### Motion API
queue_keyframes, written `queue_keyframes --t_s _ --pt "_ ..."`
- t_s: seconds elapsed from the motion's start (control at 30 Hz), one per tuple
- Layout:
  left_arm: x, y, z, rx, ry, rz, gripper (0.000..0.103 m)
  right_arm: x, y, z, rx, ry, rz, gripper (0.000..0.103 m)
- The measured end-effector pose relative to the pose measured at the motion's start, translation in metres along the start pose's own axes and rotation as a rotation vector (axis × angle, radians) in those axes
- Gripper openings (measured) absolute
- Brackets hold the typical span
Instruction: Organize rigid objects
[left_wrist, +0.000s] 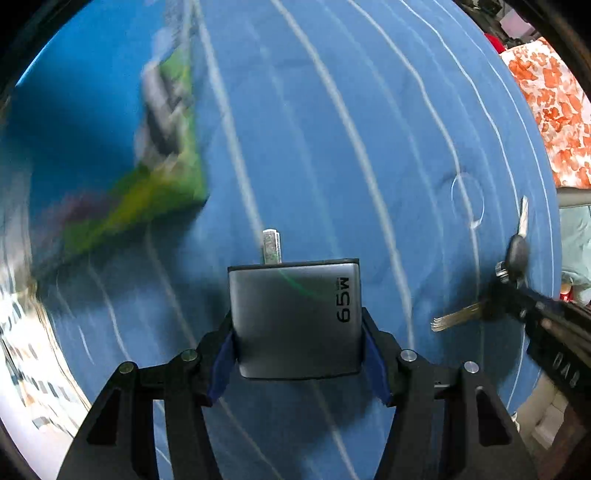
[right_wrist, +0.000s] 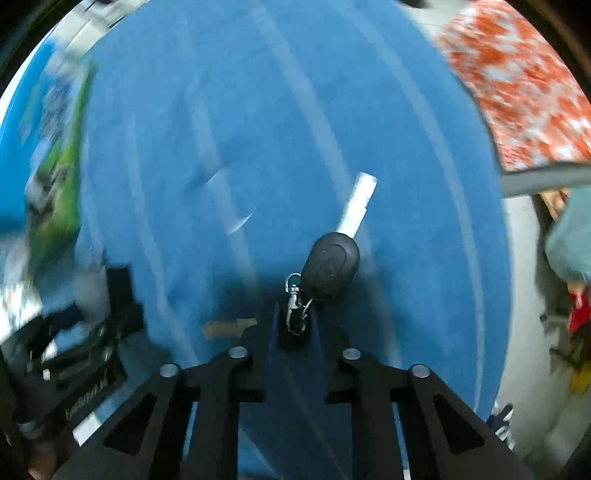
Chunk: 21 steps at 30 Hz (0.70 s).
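My left gripper (left_wrist: 297, 343) is shut on a grey 65W charger (left_wrist: 295, 317), its metal prong pointing away, held above the blue bedspread (left_wrist: 332, 129). My right gripper (right_wrist: 295, 325) is shut on a key bunch by its ring and clasp; the black car key (right_wrist: 330, 271) with a silver blade sticks out ahead. In the left wrist view the right gripper (left_wrist: 517, 291) shows at the right edge with the black key (left_wrist: 517, 251) and another key hanging below. A green and blue box (left_wrist: 166, 147) lies blurred at the left; it also shows in the right wrist view (right_wrist: 55, 166).
An orange and white patterned cloth (left_wrist: 554, 107) lies at the bed's right edge, also in the right wrist view (right_wrist: 517, 85). The left gripper's body (right_wrist: 74, 350) shows at the lower left of the right wrist view. Clutter and floor lie beyond the bed's right side.
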<state>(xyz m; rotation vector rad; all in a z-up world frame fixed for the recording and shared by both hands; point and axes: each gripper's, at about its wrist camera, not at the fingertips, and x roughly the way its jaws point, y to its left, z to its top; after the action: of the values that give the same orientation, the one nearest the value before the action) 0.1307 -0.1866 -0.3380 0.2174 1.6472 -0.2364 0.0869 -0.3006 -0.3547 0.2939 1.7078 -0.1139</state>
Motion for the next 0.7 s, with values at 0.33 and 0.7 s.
queue_keyframes --t_s 0.33,0.7 --pt "0.012 0.074 -0.044 -0.098 0.016 -0.071 0.056 0.011 0.067 -0.057 -0.067 0.036 0.050 0.013" --pt "-0.017 0.128 -0.062 -0.089 -0.101 -0.103 0.056 -0.030 0.113 -0.103 0.011 -0.135 0.101 0.013"
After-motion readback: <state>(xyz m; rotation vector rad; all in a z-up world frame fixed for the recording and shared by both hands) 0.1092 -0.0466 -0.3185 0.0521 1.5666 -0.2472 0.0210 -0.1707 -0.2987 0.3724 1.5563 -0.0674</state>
